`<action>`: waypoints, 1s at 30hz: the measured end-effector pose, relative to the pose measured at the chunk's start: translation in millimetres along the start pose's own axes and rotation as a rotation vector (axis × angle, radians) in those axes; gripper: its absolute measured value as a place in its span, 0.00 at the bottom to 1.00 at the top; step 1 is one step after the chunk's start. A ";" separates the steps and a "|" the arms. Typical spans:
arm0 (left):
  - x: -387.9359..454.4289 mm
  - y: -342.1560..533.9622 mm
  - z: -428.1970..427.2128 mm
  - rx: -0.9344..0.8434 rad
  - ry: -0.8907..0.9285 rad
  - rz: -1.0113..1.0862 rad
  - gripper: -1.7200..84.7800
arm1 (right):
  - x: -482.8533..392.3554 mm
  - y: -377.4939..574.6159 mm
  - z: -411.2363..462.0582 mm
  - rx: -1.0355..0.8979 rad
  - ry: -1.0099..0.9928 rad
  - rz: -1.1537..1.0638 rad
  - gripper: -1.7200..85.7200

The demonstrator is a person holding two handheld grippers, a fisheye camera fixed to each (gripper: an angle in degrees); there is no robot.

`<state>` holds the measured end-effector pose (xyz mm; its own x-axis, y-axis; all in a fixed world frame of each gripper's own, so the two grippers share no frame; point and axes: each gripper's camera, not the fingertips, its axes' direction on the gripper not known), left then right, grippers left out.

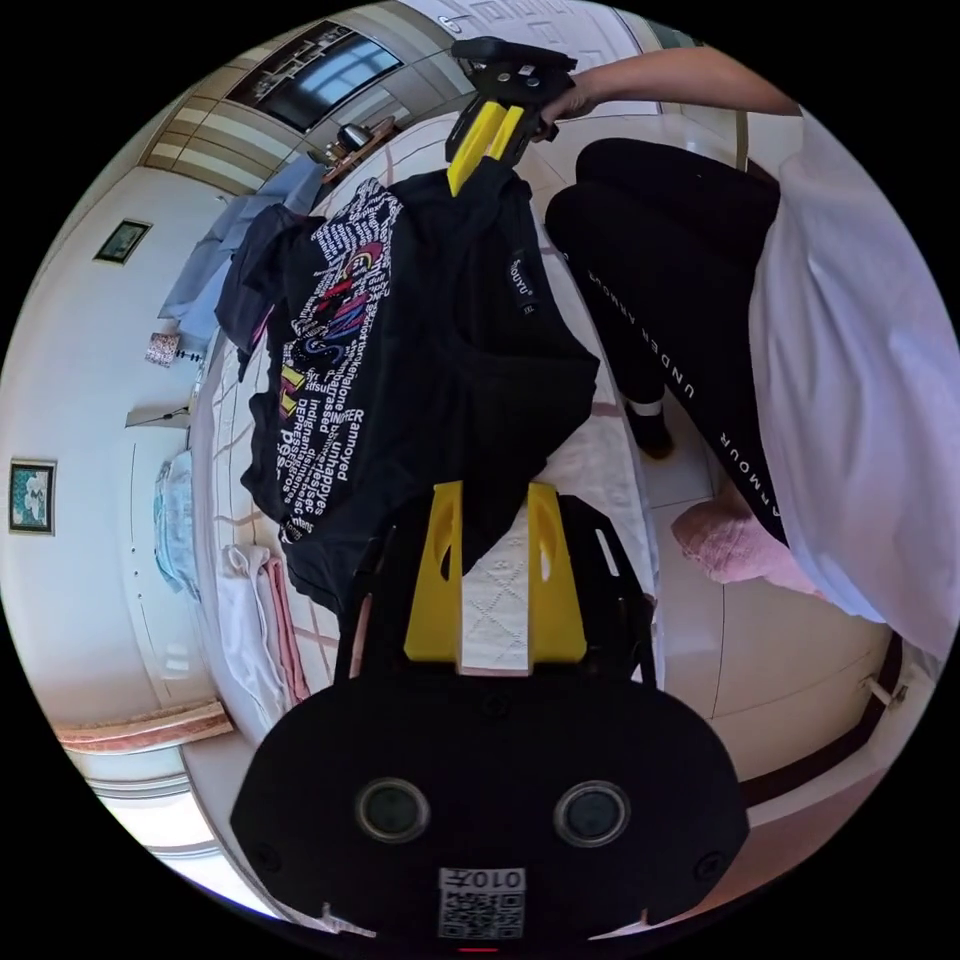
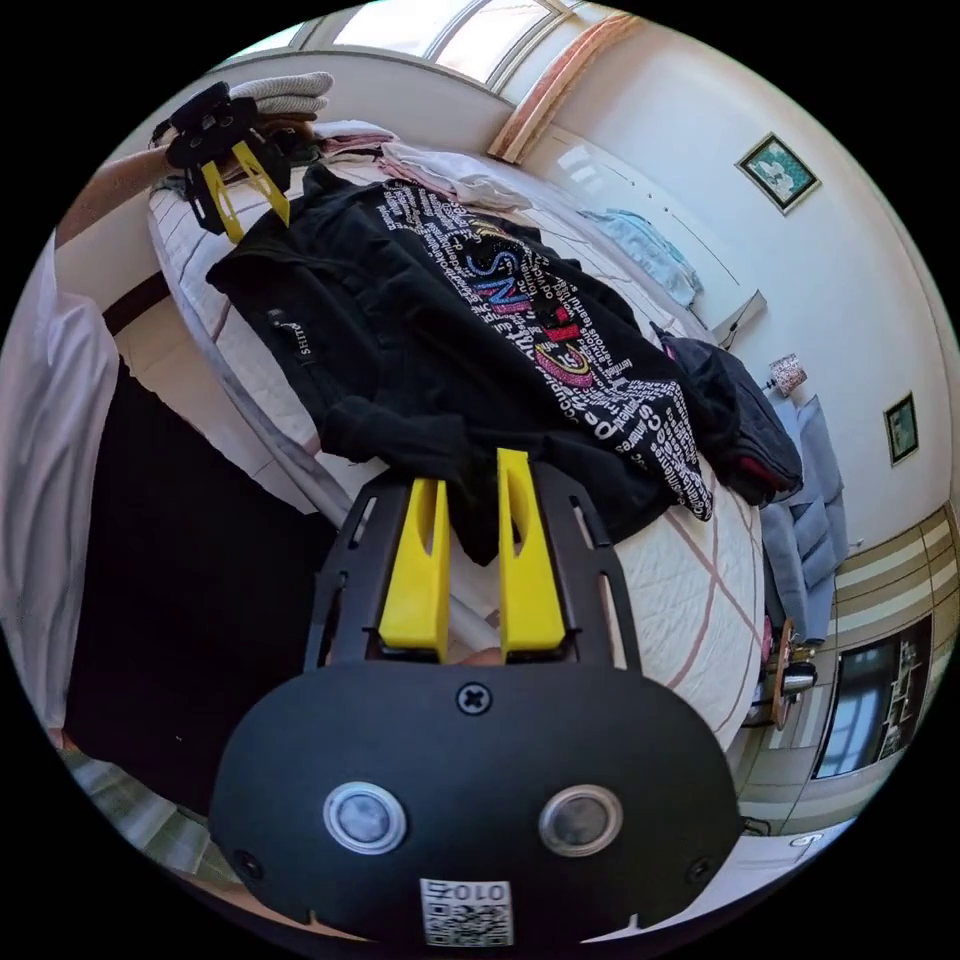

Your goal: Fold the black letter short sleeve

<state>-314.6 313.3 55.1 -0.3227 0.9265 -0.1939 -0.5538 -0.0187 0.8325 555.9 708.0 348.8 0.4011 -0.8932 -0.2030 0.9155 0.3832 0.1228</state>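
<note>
Left tool (image 1: 495, 500) clamped on black shirt (image 1: 420, 340) hem, frame centre; right tool (image 2: 470, 470) clamped on opposite edge; shirt above bed (image 2: 690, 590).

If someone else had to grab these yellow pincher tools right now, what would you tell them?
Left gripper: yellow jaws pinched on one edge of the black short-sleeve shirt with printed letters.
Right gripper: also clamped on the shirt's edge, at the other end.
The shirt is stretched between both tools over the white quilted bed, print side up, partly bunched.
Done: both corners gripped.
Left: spread it flat, then make every fold.
</note>
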 end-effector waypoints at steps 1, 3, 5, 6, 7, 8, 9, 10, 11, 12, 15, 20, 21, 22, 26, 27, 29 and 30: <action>-0.3 -1.8 1.0 -0.007 0.000 0.008 0.12 | 0.1 -2.2 1.9 -0.010 0.013 -0.025 0.08; -4.7 -10.4 3.4 -0.036 0.029 0.029 0.12 | 2.8 -3.8 5.0 -0.012 0.009 -0.052 0.08; -9.4 -14.8 6.5 -0.064 0.086 0.047 0.12 | 7.7 -1.3 6.0 0.008 -0.017 -0.074 0.08; -14.8 -14.7 8.9 -0.070 0.126 0.034 0.12 | 13.1 2.5 4.9 0.035 -0.044 -0.070 0.07; -18.7 -13.6 10.2 -0.070 0.151 0.018 0.12 | 21.4 5.5 2.6 0.050 -0.083 -0.033 0.06; -28.2 -9.9 12.5 -0.061 0.212 -0.029 0.12 | 26.7 6.2 0.6 0.048 -0.104 -0.004 0.05; -36.2 -4.5 13.4 -0.039 0.264 -0.069 0.12 | 40.4 5.1 -6.5 0.041 -0.157 0.070 0.05; -38.9 -1.3 13.4 -0.024 0.281 -0.083 0.12 | 55.9 3.0 -20.8 0.072 -0.226 0.131 0.04; -42.6 5.8 14.2 0.005 0.307 -0.108 0.12 | 63.5 1.9 -30.4 0.106 -0.248 0.157 0.04; -45.7 13.3 16.2 0.033 0.330 -0.142 0.12 | 76.8 -0.8 -51.3 0.178 -0.244 0.202 0.04; -52.0 28.2 21.2 0.080 0.360 -0.237 0.11 | 91.4 -15.3 -87.2 0.229 -0.211 0.185 0.03; -56.6 47.7 25.6 0.090 0.420 -0.346 0.10 | 84.6 -33.1 -105.9 0.202 -0.131 0.189 0.03; -52.9 52.5 22.8 0.105 0.420 -0.333 0.09 | 89.1 -35.2 -114.7 0.234 -0.143 0.234 0.03; -49.8 54.2 21.2 0.107 0.406 -0.322 0.09 | 93.1 -39.3 -124.4 0.259 -0.156 0.261 0.03; -31.0 64.6 15.2 0.092 0.293 -0.309 0.07 | 85.0 -63.8 -146.1 0.220 -0.070 0.199 0.03; -31.4 72.3 13.9 0.098 0.309 -0.343 0.06 | 81.5 -69.4 -149.1 0.183 -0.036 0.182 0.03; -35.0 89.2 10.2 0.125 0.361 -0.408 0.05 | 79.0 -69.8 -151.4 0.143 -0.003 0.191 0.03; -39.7 103.1 6.7 0.159 0.420 -0.473 0.04 | 79.2 -65.2 -152.6 0.129 -0.007 0.221 0.03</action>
<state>-353.8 277.2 152.1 -0.3622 0.5945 -0.7178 -0.5999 0.4407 0.6677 532.8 648.2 176.5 0.5900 -0.7932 -0.1507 0.7940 0.5362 0.2866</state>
